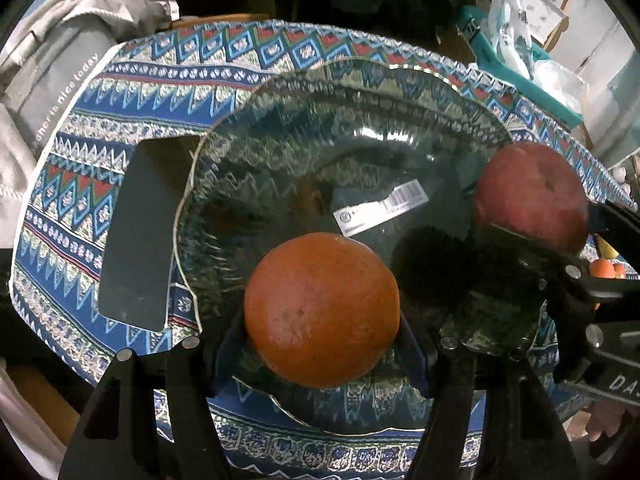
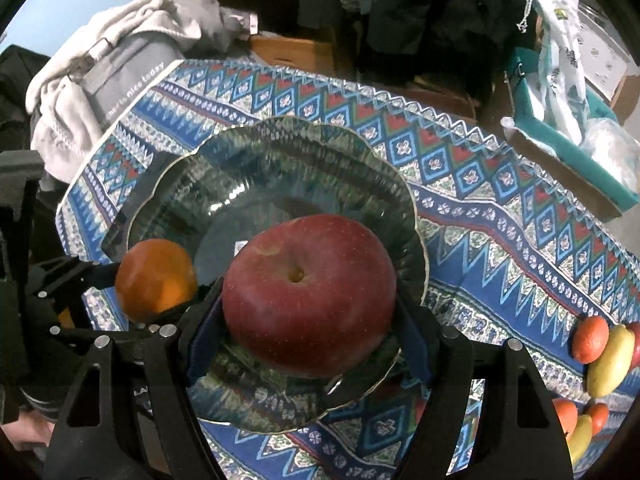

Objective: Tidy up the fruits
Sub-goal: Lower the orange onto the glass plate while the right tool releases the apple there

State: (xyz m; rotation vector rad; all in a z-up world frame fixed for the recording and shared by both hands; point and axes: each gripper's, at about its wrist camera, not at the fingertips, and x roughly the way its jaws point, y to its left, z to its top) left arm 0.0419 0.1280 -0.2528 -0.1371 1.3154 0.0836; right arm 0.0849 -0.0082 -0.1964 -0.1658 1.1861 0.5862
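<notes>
Presently, left gripper (image 1: 322,338) clamped orange (image 1: 321,309); right gripper (image 2: 310,334) clamped apple (image 2: 309,295). Both fruits hung over glass bowl (image 2: 180,184) on patterned cloth (image 2: 500,208). More fruit (image 2: 600,354) lay right of bowl.

One glass bowl (image 2: 408,200) sits on the table, over one patterned cloth (image 2: 500,216). One red apple (image 2: 310,294) and one orange (image 2: 154,276) hang above it. Off to the side, I count three more small oranges (image 2: 590,338), two yellow lemon-like fruits (image 2: 610,360) and a sliver of something red at the edge.
</notes>
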